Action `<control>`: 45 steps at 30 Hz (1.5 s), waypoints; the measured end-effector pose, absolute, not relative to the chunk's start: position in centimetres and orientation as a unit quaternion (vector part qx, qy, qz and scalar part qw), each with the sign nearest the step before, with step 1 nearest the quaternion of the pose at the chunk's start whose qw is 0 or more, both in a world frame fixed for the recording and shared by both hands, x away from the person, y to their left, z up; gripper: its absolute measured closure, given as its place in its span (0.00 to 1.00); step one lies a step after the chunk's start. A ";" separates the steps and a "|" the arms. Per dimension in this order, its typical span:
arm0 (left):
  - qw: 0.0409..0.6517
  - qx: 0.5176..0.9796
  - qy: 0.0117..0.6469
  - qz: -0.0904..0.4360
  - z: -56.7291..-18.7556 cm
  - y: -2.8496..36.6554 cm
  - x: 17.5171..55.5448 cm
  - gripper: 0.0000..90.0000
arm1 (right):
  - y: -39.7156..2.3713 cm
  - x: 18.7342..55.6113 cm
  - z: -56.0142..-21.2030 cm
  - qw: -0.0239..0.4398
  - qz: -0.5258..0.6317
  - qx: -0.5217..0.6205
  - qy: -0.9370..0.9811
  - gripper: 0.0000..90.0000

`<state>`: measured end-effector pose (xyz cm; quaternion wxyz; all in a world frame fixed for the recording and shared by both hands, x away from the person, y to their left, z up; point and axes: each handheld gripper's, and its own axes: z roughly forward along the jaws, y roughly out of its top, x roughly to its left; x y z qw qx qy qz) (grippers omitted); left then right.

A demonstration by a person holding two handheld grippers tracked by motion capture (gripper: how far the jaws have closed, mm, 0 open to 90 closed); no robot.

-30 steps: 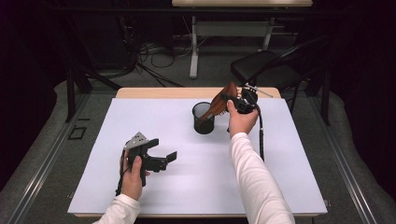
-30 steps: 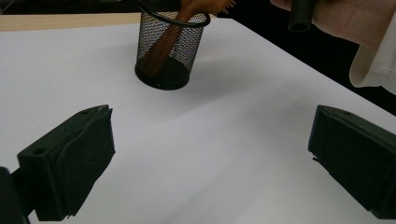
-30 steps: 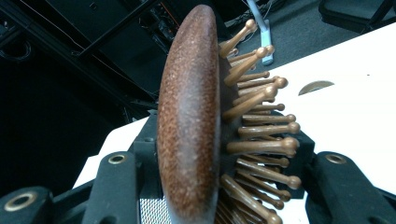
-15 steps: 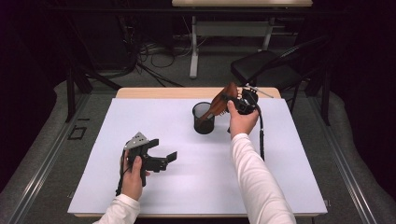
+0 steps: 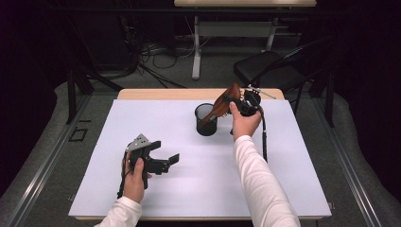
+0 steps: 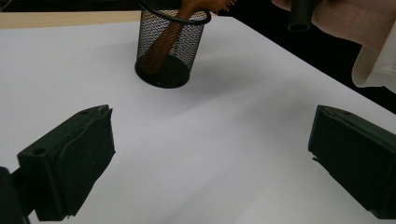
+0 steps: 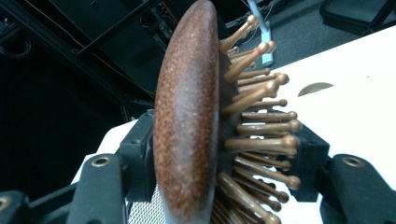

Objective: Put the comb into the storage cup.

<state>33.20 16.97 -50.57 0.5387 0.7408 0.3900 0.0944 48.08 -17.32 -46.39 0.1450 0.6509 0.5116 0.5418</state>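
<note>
The wooden hairbrush [image 5: 221,105] stands handle-down in the black mesh cup [image 5: 206,120] on the white tabletop [image 5: 293,179]. The right claw [image 5: 231,98] brackets its head, jaws just easing apart. The left claw [image 5: 165,152] gapes wide, empty.

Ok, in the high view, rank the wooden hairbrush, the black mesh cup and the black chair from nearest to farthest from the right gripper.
1. Brown wooden hairbrush, between its fingers.
2. Black mesh cup, just left, on the table.
3. Black chair, on the floor beyond the table.
</note>
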 end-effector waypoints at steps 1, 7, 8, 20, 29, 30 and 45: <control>0.539 0.741 0.390 0.094 -50.6 17.0 33.2 0.00 | -17.3 48.1 -46.3 0.149 0.541 0.651 0.512 0.41; 0.538 0.742 0.390 0.093 -50.6 17.0 33.2 0.00 | -17.5 48.1 -46.2 0.155 0.544 0.648 0.511 0.38; 0.538 0.742 0.390 0.093 -50.6 17.0 33.2 0.00 | -17.6 48.1 -46.2 0.155 0.544 0.648 0.511 0.38; 0.537 0.742 0.390 0.096 -50.7 16.9 33.2 0.00 | -17.9 48.0 -45.9 0.160 0.553 0.642 0.507 0.35; 0.536 0.743 0.390 0.094 -50.7 16.9 33.2 0.00 | -17.9 48.0 -45.9 0.165 0.551 0.640 0.510 0.32; 0.536 0.743 0.390 0.094 -50.7 16.9 33.2 0.00 | -17.9 48.0 -46.0 0.163 0.551 0.640 0.510 0.32; 0.536 0.742 0.392 0.094 -50.7 16.9 33.2 0.00 | -18.1 48.1 -45.9 0.163 0.562 0.630 0.512 0.37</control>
